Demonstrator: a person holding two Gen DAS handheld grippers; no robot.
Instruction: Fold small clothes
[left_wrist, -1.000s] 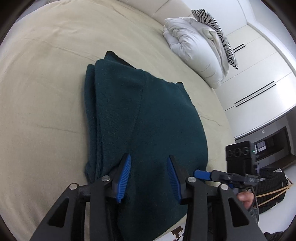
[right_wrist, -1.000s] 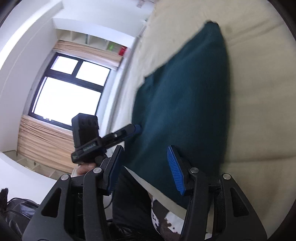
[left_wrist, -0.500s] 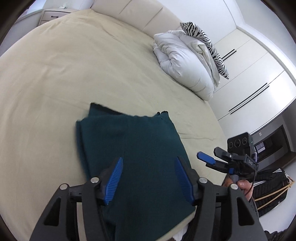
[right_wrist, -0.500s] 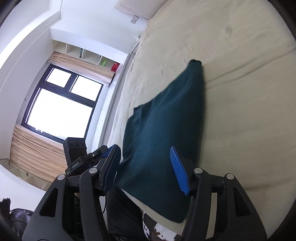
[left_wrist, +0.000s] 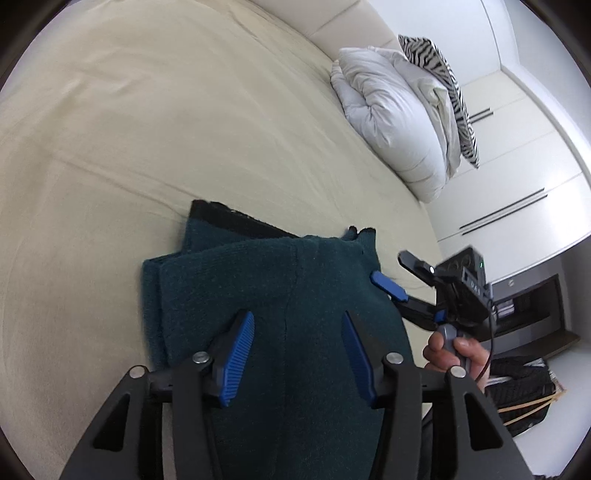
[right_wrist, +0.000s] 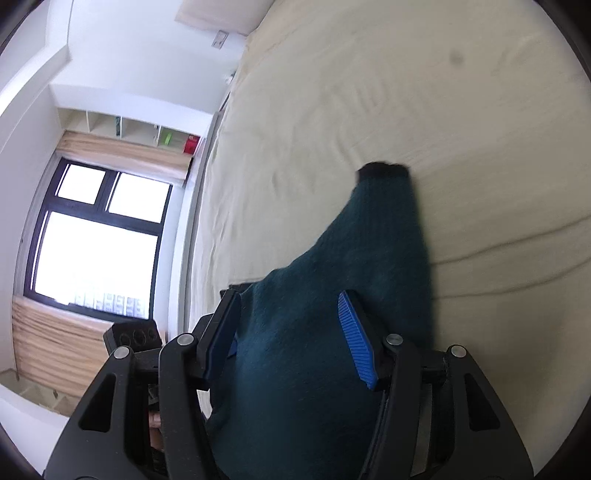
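Observation:
A dark teal knitted garment (left_wrist: 258, 288) lies folded on the beige bed (left_wrist: 184, 110), with a black edge showing at its far side. My left gripper (left_wrist: 295, 354) hovers over its near part. The blue pads are apart and closing, and the cloth lies under them, not pinched. My right gripper (left_wrist: 397, 271), held by a hand (left_wrist: 450, 350), reaches in at the garment's right edge. In the right wrist view the garment (right_wrist: 351, 266) runs away from the right gripper (right_wrist: 291, 332). Its pads stand apart above the cloth and do not press on it.
A white duvet (left_wrist: 391, 122) topped by a zebra-striped cushion (left_wrist: 443, 74) lies at the head of the bed. White wardrobe doors (left_wrist: 517, 177) stand to the right, with a dark bag (left_wrist: 524, 380) on the floor. A window (right_wrist: 92, 240) and wall shelves (right_wrist: 129, 133) are on the other side.
Both grippers have drawn back across the bed, so the garment sits farther off and smaller. The right gripper has swung in over the garment's right edge. Neither has taken hold of the cloth.

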